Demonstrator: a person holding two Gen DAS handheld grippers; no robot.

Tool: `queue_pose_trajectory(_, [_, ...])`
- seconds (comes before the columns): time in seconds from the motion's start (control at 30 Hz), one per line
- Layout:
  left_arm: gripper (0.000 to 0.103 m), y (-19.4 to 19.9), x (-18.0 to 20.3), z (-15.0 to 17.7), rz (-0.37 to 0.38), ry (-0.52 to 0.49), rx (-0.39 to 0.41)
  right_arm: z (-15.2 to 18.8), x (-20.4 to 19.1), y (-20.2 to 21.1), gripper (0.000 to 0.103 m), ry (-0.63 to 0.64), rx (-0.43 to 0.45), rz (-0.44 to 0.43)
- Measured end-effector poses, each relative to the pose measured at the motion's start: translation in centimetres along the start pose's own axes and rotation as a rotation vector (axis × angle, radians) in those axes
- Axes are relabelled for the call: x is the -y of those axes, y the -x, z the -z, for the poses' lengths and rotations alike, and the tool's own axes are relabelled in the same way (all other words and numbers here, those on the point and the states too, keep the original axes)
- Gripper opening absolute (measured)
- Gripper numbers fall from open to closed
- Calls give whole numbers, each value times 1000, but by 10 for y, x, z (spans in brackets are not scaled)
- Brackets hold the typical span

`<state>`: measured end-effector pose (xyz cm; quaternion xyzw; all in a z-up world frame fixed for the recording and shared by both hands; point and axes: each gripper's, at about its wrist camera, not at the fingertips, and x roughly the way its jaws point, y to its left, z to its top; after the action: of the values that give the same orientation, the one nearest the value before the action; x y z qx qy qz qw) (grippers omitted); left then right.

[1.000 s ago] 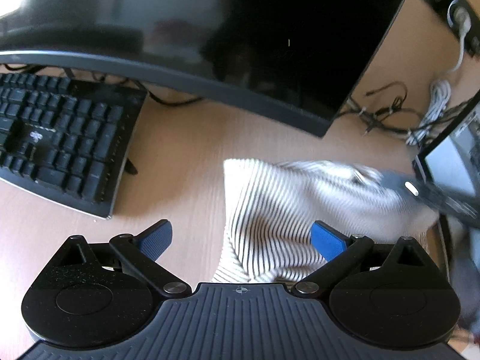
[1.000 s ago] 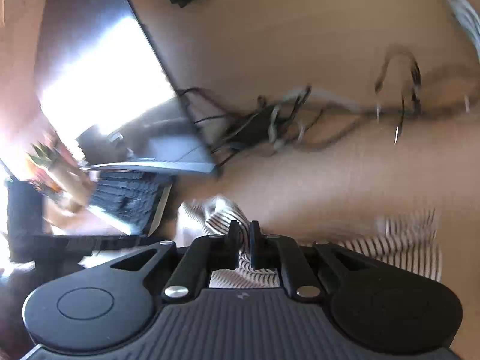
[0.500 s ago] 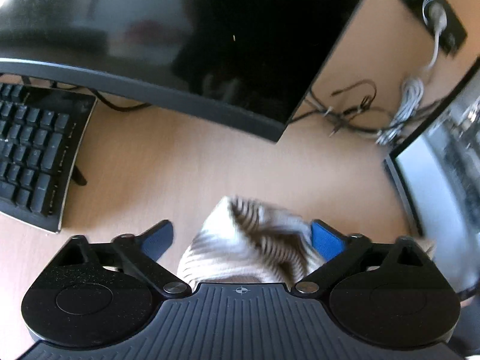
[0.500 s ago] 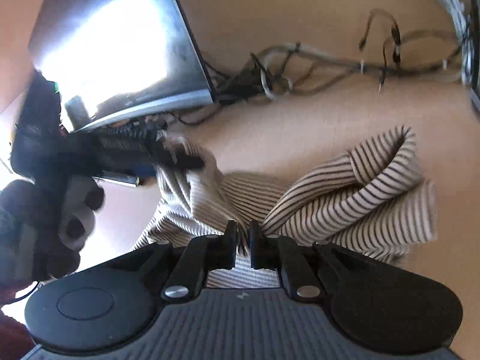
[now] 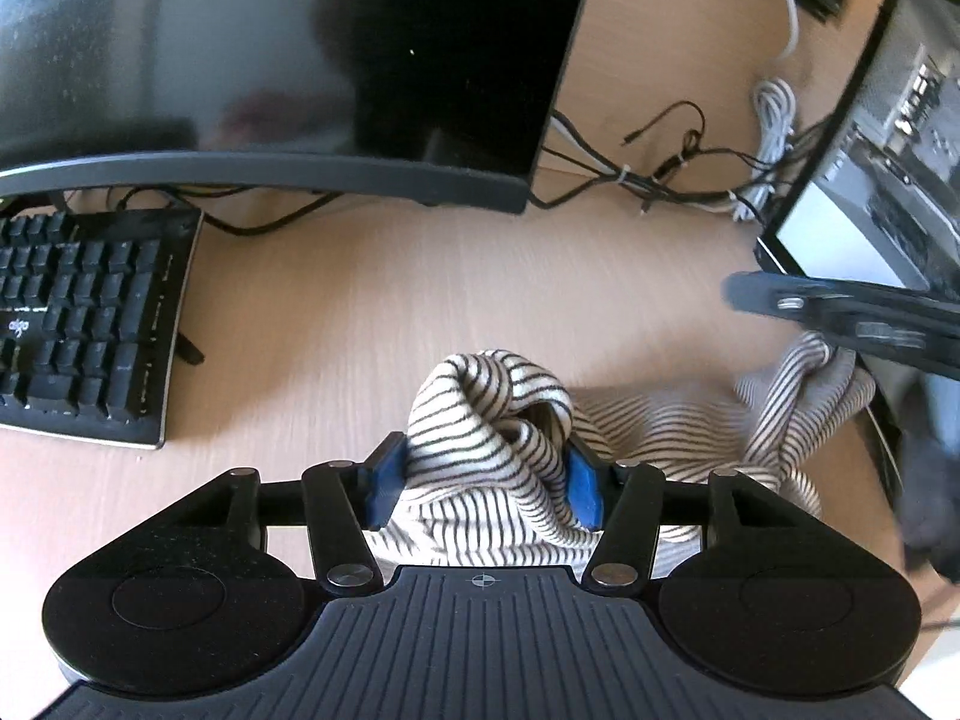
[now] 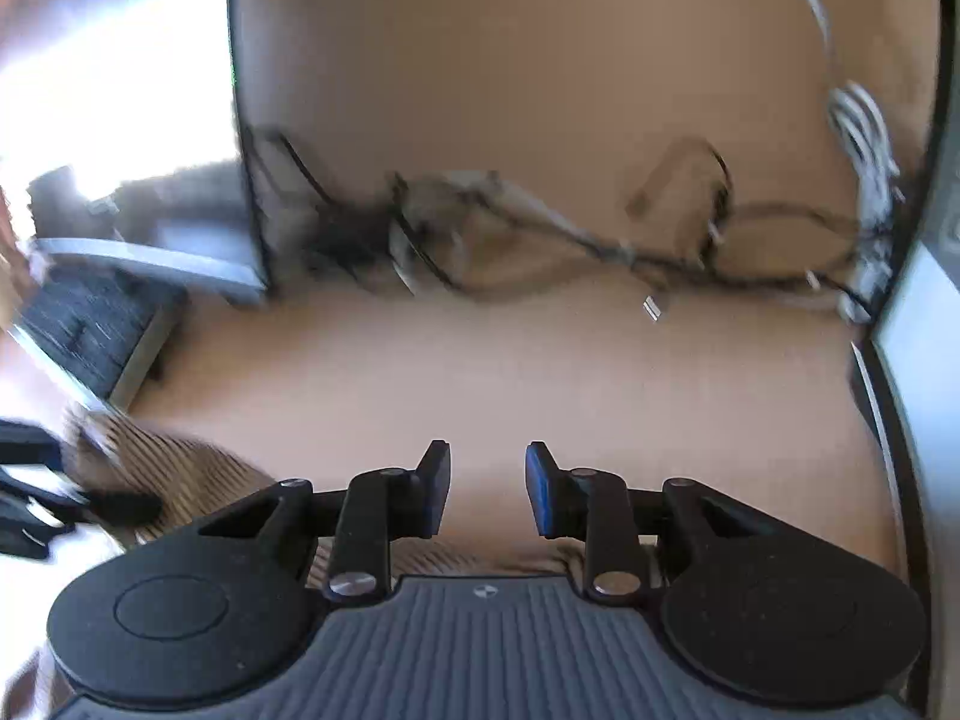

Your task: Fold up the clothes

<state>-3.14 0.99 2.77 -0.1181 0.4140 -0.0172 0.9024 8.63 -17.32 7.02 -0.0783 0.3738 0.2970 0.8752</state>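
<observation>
A pale wood-grain desk (image 5: pixel 372 312) fills both views, smooth and matte, sunlit at the left of the right wrist view. In the left wrist view a dark glossy monitor (image 5: pixel 288 60) spans the top, a black keyboard (image 5: pixel 84 324) lies at centre left, thin black and white cables (image 5: pixel 678 174) tangle at upper right, and a second screen (image 5: pixel 864 192) leans in at the right edge.

The shirt (image 5: pixel 498 438), a soft ribbed knit in cream with thin dark stripes, sits bunched at lower centre of that view and trails to the right. The left gripper (image 5: pixel 485 480) is closing, its blue pads (image 5: pixel 384 480) pressing a humped fold of the shirt; a second ago they stood wide apart with the cloth lying flatter.

The right gripper (image 6: pixel 487 489) is opening, with only bare desk between its fingers; half a second ago it was clamped on the shirt. In its blurred view the shirt (image 6: pixel 174 468) now lies at lower left.
</observation>
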Motion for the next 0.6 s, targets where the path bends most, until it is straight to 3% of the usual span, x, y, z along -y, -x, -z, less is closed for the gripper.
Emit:
queue_pose_trajectory(0.1, [65,2,-6,2,13,12,-8,27,6,22,27,-31,-34,-27])
queue_pose_trajectory(0.23, [69,21,-28,-7,49,87,11,70,0,45,28,-89,-5,-51])
queue_pose_trajectory(0.37, [68,59,-23,-35,72,49,137,79,-13,44,33,-72,46,-1])
queue_pose_trajectory(0.4, [70,65,-17,-41,90,29,162,79,-13,43,35,-73,51,-2])
queue_pose_trajectory(0.47, [87,67,0,-49,150,-16,186,78,-12,43,36,-81,57,-7])
queue_pose_trajectory(0.53, [87,56,15,-49,181,-60,153,78,-8,46,36,-89,58,-22])
queue_pose_trajectory(0.6, [84,28,26,-40,169,-88,58,78,-5,49,36,-94,58,-31])
